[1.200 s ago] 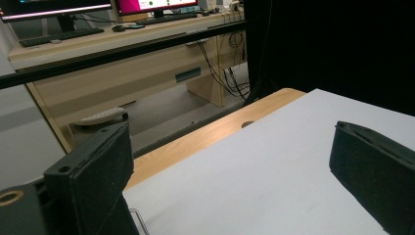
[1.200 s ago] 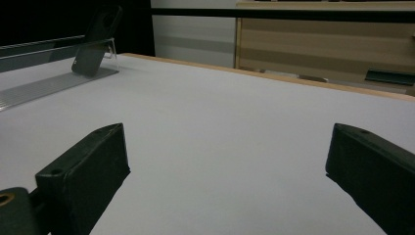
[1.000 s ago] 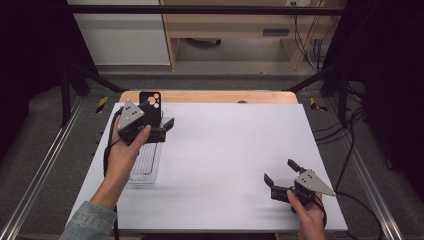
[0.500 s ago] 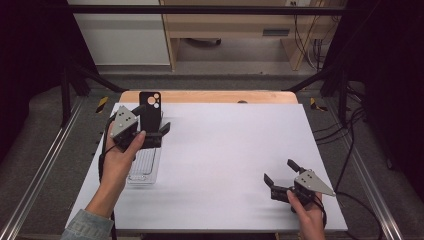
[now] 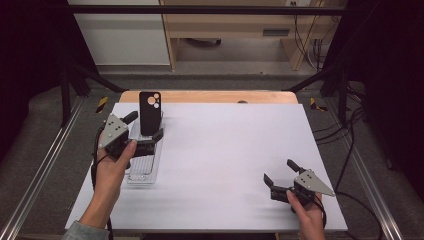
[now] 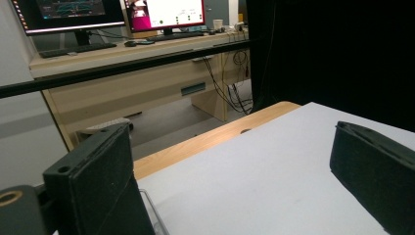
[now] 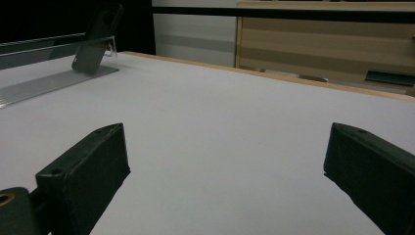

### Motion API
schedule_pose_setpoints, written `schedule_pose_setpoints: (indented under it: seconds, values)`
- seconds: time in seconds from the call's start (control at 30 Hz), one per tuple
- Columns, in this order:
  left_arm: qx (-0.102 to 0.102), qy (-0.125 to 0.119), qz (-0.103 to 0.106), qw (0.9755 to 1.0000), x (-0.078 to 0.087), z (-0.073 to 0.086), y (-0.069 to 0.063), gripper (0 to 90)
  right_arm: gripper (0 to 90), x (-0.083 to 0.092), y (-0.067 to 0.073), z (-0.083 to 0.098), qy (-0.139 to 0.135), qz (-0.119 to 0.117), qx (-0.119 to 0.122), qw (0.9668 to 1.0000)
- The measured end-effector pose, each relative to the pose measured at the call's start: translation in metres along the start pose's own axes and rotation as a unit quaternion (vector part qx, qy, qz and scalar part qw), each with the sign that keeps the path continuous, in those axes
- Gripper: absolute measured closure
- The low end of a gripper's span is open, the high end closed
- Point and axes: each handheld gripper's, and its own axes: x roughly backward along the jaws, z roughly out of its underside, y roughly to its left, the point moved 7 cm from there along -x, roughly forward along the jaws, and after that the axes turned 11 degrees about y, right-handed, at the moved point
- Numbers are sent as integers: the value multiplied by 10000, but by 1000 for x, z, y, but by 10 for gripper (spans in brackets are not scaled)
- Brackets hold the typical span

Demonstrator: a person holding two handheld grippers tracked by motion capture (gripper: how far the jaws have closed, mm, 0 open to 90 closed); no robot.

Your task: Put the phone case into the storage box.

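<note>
A black phone case (image 5: 149,112) with round camera cut-outs stands upright at the far end of a clear ribbed stand (image 5: 142,167) on the table's left side. My left gripper (image 5: 144,126) hovers just in front of the case, open, with one finger on each side of the stand and nothing between them. In the left gripper view that gripper (image 6: 235,161) is wide open over the bare white top. My right gripper (image 5: 280,171) rests open near the front right corner. The right gripper view shows its gripper (image 7: 225,166) with the jaws apart and the case (image 7: 97,36) leaning on the stand (image 7: 49,81) far off.
A white board (image 5: 225,150) covers the table, with a wooden strip (image 5: 210,96) along the far edge. Metal rails (image 5: 45,165) run along both sides. Cables (image 5: 350,135) lie on the floor at the right. A desk with monitors (image 6: 73,12) stands beyond.
My left gripper has drawn back toward the person and slightly left, off the phone case, which stays standing in the stand. The right gripper has not moved.
</note>
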Motion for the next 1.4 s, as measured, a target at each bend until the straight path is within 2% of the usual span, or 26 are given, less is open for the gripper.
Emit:
schedule_pose_setpoints:
  seconds: [0.17,0.2,0.27,0.33,0.67,0.97,1.07,1.4]
  values:
    - [56,-9,-60,10000,6,6,4,22,31,0,0,0,6,0,-19,10000]
    - [3,-45,-96,9999,7,6,6,22,31,0,0,0,9,2,-12,10000]
    - [46,-15,-95,9999,10,8,7,21,39,0,0,0,15,8,15,10000]
    - [5,-42,-156,9999,13,9,10,20,41,0,0,0,-6,33,79,10000]
    - [176,-63,-273,9995,35,23,22,19,38,0,1,-1,-18,4,77,10000]
    - [254,-153,-276,9992,45,31,22,19,36,0,1,0,-1,24,77,10000]
    - [208,-257,-234,9992,48,31,21,18,35,0,1,0,-4,25,85,10000]
    - [159,-389,-218,9989,59,31,21,16,39,-1,1,0,23,39,105,9999]
